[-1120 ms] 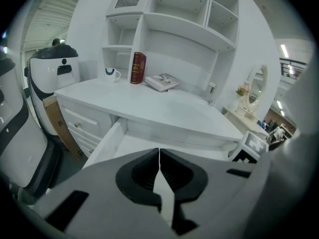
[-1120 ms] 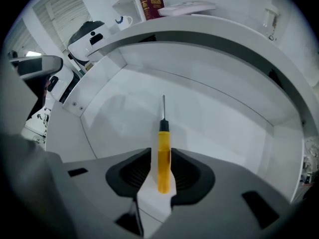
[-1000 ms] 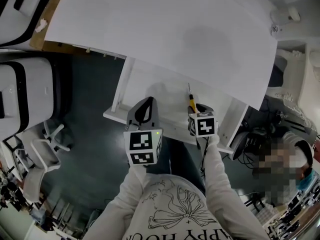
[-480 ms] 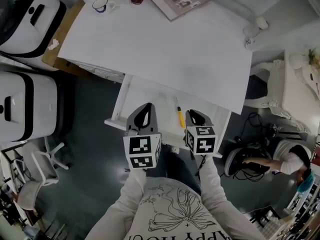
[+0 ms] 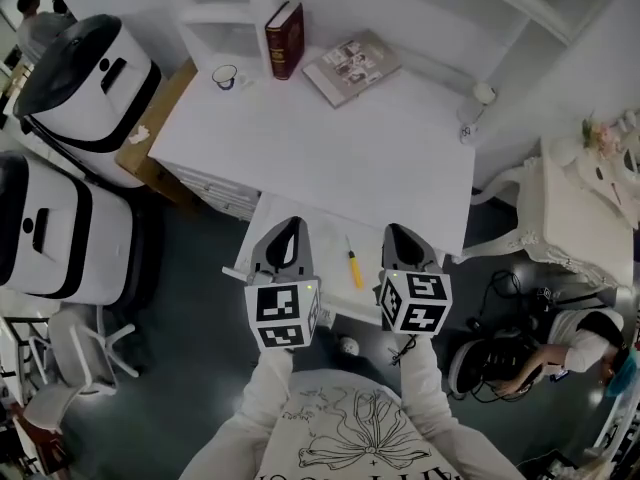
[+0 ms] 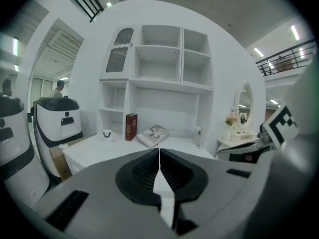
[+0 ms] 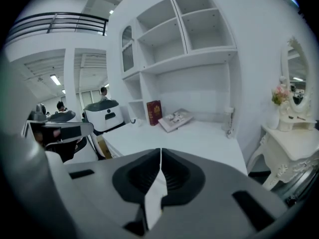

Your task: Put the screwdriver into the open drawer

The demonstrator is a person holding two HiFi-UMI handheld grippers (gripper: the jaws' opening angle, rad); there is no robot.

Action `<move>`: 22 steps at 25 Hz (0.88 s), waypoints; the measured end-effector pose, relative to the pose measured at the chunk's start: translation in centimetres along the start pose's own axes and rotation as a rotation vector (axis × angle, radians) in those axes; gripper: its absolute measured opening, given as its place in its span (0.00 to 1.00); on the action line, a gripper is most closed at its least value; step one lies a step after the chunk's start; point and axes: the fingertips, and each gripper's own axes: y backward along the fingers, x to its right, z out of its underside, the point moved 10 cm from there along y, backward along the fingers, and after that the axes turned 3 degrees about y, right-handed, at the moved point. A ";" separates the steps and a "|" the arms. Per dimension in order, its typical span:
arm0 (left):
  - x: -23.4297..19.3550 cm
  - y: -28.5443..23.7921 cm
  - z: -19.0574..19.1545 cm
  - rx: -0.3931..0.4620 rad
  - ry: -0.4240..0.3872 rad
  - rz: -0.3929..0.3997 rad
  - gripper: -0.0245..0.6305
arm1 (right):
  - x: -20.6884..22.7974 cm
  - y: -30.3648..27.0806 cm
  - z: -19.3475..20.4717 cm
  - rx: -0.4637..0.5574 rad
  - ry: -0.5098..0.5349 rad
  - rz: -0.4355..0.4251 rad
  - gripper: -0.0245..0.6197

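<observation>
Both tools are lifting up and away from the drawer point(image 5: 320, 280), more of the white counter point(image 5: 330, 138) coming into view. The yellow-handled screwdriver point(image 5: 353, 265) is lying inside the open drawer, between the tools. The right tool point(image 5: 402, 236) has just been closing, its jaws now meeting on nothing; the left tool point(image 5: 288, 230) is pressed together, empty.
</observation>
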 end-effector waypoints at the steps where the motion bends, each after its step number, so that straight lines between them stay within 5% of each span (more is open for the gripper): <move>1: 0.2 0.5 -0.6 0.019 -0.006 -0.002 0.05 | 0.0 0.6 -0.6 0.026 0.001 0.003 0.05; 14: 1.4 5.9 -5.6 0.200 -0.054 -0.017 0.05 | -1.8 6.4 -5.7 0.260 0.047 0.010 0.05; 22: 1.8 7.8 -6.1 0.232 -0.055 -0.017 0.05 | -2.5 8.4 -6.3 0.309 0.041 0.011 0.04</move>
